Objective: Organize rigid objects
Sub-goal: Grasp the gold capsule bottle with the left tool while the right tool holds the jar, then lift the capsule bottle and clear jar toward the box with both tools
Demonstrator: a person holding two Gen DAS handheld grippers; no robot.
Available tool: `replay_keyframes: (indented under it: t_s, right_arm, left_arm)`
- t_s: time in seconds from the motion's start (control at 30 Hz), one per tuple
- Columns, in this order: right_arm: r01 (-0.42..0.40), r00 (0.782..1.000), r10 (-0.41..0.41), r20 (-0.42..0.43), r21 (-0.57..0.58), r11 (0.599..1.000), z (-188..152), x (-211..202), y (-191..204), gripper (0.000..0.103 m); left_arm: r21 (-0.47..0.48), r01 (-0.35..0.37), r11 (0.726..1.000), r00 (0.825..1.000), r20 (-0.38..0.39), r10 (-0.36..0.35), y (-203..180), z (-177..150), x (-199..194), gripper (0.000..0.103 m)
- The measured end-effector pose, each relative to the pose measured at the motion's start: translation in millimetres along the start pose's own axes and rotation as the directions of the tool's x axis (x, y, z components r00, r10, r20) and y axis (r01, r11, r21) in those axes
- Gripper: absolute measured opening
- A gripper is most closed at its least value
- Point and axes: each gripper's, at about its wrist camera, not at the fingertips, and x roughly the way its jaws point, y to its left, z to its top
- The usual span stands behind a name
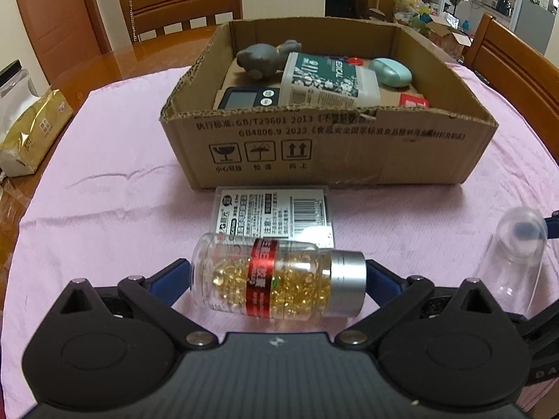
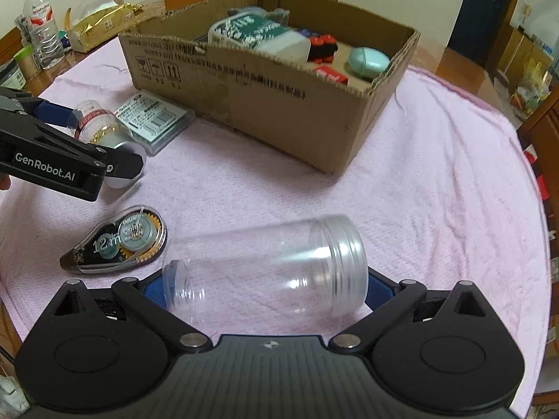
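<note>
Both tongs are clamped on bottles held sideways above the pink cloth [image 2: 419, 181]: a pill bottle [image 1: 276, 277] (silver cap to the right) is gripped end to end by the left gripper [image 1: 278, 276], and an empty clear jar [image 2: 269, 269] by the right gripper [image 2: 267, 284]. Just behind them a cardboard box [image 1: 332, 153] is seen, partly filled.
</note>
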Motion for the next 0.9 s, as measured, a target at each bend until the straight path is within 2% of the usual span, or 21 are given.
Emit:
replay_keyframes:
  t_s: [0.23, 0.67, 0.73, 0.83, 0.9]
  right_arm:
    - [-0.002, 0.999, 0.003, 0.033, -0.019, 1.000, 5.2, -13.3, 1.0, 0.102]
    - [-0.005, 1.000, 0.003, -0.023, -0.084, 0.996, -1.5, -22.0, 5.2, 0.100]
    - [-0.004, 1.000, 0.001, -0.029, -0.098, 0.995, -3.3, -23.7, 6.6, 0.100]
    - [0.001, 0.999, -0.004, -0.035, -0.105, 0.994, -5.8, -25.8, 6.6, 0.093]
    - [0.000, 0.999, -0.004, -0.036, -0.105, 0.994, -6.0, -26.6, 6.0, 0.093]
  left_arm:
    - [0.008, -0.004, 1.000, 1.000, -0.002, 0.004, -2.5, 4.7, -2.4, 0.101]
    - [0.096, 0.012, 0.995, 0.999, -0.033, -0.009, -1.4, 4.2, -1.5, 0.099]
    - [0.101, 0.028, 0.995, 0.999, -0.036, -0.024, -0.6, 5.1, -2.1, 0.096]
    - [0.091, 0.047, 0.995, 0.998, -0.047, -0.043, 1.2, 5.8, -2.0, 0.094]
    - [0.090, 0.053, 0.995, 0.998, -0.051, -0.049, 2.3, 6.2, -2.1, 0.094]
